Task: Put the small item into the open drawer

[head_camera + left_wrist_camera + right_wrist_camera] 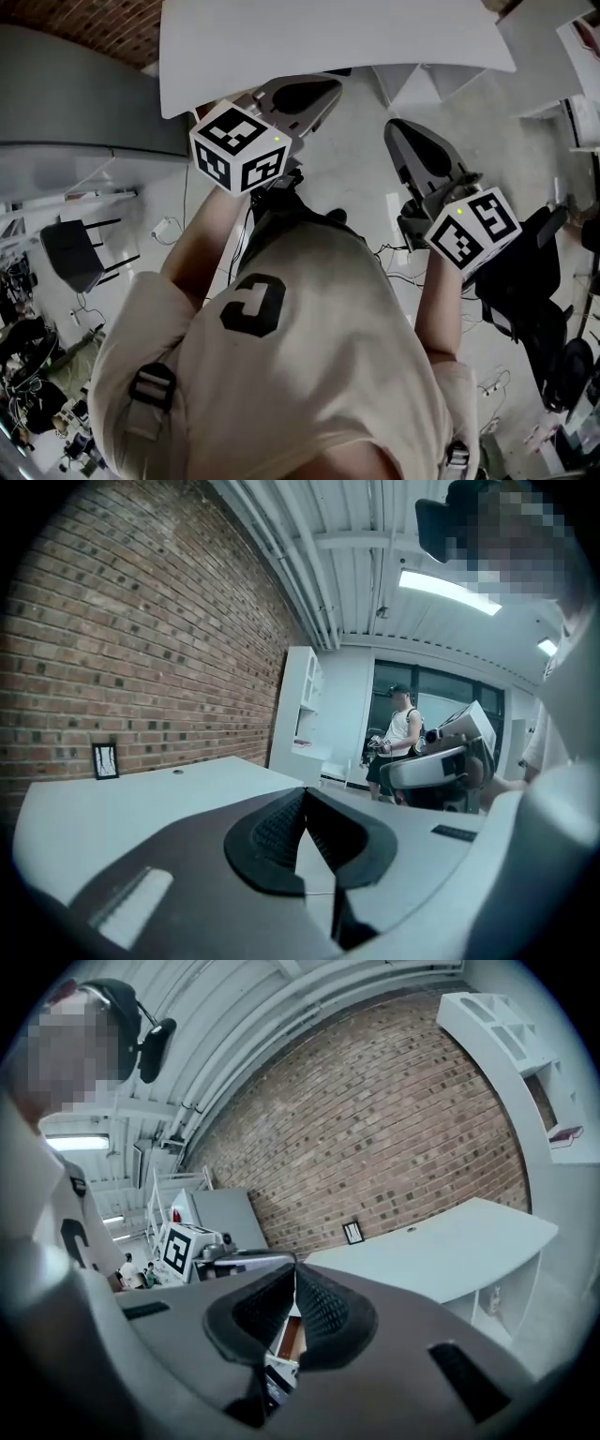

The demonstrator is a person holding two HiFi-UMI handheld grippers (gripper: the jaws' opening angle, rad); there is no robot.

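In the head view my left gripper (pixel 330 86) is held out in front of the person's chest and points toward the white desk (pixel 328 37). My right gripper (pixel 394 128) is beside it, to the right. In the left gripper view the dark ribbed pads (pixel 272 832) meet at the tip with nothing between them. The right gripper view shows the same: its pads (pixel 323 1307) are closed together and empty. Both grippers are level, up in the air, over the floor. No small item and no open drawer can be made out in any view.
A white desk (pixel 187 789) stands against a brick wall (pixel 141 649) with a small framed picture (pixel 105 759) on it. A tall white shelf unit (pixel 305 705) is at the desk's far end. Another person (pixel 403 728) stands in the distance. Black chairs (pixel 75 248) and cables lie on the floor.
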